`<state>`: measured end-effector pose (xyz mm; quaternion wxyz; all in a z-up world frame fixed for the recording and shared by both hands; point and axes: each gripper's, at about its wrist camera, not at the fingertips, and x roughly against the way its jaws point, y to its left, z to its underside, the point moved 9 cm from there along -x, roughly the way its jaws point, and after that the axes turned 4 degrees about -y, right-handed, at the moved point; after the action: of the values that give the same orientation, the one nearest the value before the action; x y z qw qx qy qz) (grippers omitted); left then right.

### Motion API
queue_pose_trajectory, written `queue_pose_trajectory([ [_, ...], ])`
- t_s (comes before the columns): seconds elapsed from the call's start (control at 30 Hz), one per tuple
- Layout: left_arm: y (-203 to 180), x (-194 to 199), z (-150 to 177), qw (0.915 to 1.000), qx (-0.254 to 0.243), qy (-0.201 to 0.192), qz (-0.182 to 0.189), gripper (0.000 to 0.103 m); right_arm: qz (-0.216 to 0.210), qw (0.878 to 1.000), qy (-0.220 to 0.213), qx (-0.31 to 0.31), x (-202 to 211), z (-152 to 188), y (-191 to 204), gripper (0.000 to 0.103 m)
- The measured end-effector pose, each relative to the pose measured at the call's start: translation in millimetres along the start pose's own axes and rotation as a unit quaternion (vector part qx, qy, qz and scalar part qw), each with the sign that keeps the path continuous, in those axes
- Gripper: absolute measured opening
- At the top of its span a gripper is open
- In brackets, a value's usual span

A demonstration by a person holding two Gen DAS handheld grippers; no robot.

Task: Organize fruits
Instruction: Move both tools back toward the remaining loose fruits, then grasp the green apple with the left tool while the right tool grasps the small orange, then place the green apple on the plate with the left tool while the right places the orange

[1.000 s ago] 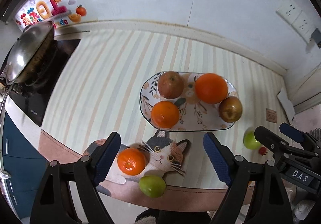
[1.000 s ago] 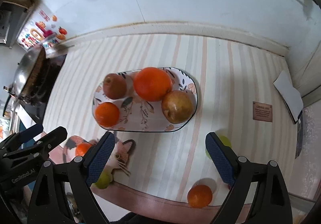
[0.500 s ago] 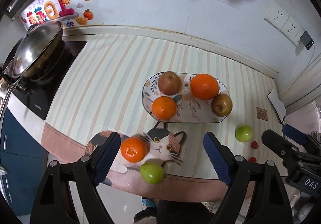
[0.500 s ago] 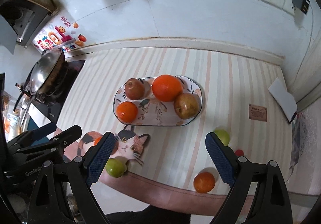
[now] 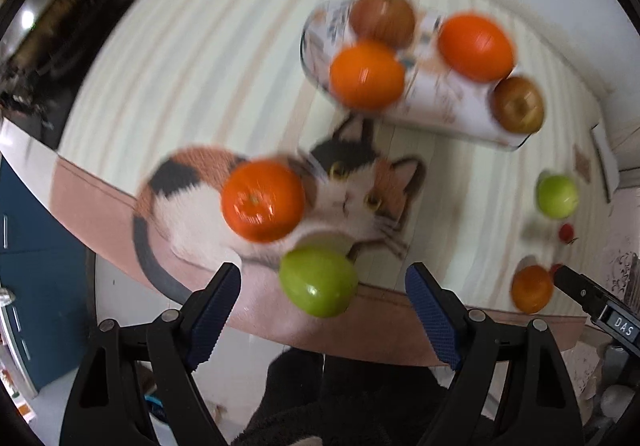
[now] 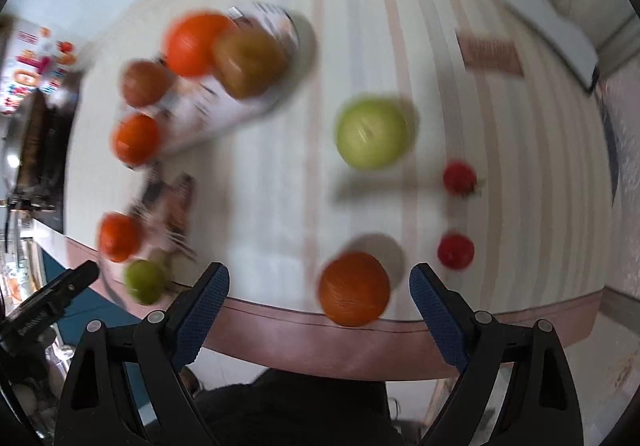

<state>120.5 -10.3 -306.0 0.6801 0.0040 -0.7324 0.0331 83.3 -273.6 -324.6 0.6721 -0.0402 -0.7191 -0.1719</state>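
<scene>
My left gripper (image 5: 323, 302) points down, open, above the counter's front edge. A green fruit (image 5: 318, 281) lies between its fingers in the picture, untouched. An orange (image 5: 262, 200) rests on the cat-shaped mat (image 5: 360, 186) just beyond. A patterned plate (image 5: 436, 102) holds two oranges and two brownish apples. My right gripper (image 6: 319, 300) is open too, over another orange (image 6: 354, 288) at the front edge. A green apple (image 6: 370, 132) and two small red fruits (image 6: 459, 177) (image 6: 455, 250) lie beyond it. Both views are motion-blurred.
A wok on a dark hob (image 5: 44, 30) stands at the far left. A small brown card (image 6: 490, 52) and a white pad (image 6: 554, 36) lie at the far right of the striped cloth. The counter's edge runs just below both grippers.
Both grippers have dropped toward the counter, so the fruit looks much larger. The left now frames the green fruit, the right the orange at the edge. Jaws stay equally wide.
</scene>
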Motion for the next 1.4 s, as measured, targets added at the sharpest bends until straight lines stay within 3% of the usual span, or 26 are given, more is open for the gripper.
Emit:
queue_pose_trajectory([
  [0.2,0,-39,17,0.9983,0.007,0.057,0.006,0.084,0.009,0.999,0.031,-0.007,-34,14,-18,0.093],
  [0.4,-1,-66,23,0.9965,0.004,0.083,-0.004,0.084,0.004,0.999,0.051,-0.007,-49,21,-19,0.088],
  [0.47,-2,-70,23,0.9965,0.002,0.083,-0.006,0.082,0.003,0.998,0.059,-0.007,-54,22,-17,0.084],
  [0.53,-2,-73,24,0.9965,-0.002,0.083,-0.011,0.059,0.004,0.998,0.065,-0.007,-57,25,-19,0.078],
  [0.67,-1,-74,22,0.9974,-0.010,0.070,-0.016,0.057,0.008,0.999,0.053,0.001,-56,23,-20,0.069],
  [0.73,-4,-75,21,0.9977,-0.017,0.063,-0.020,0.057,0.005,0.999,0.043,0.008,-54,21,-19,0.057],
  [0.83,-8,-74,20,0.9980,-0.026,0.053,-0.021,0.057,0.010,0.999,0.037,0.016,-52,19,-16,0.057],
  [1.13,-31,-29,-20,0.9995,-0.024,0.008,0.019,0.057,-0.032,0.999,0.005,0.036,-29,-5,28,0.056],
  [1.4,-24,27,-112,0.9971,-0.005,-0.048,0.058,0.057,-0.077,0.992,-0.053,0.090,-8,-79,121,0.056],
])
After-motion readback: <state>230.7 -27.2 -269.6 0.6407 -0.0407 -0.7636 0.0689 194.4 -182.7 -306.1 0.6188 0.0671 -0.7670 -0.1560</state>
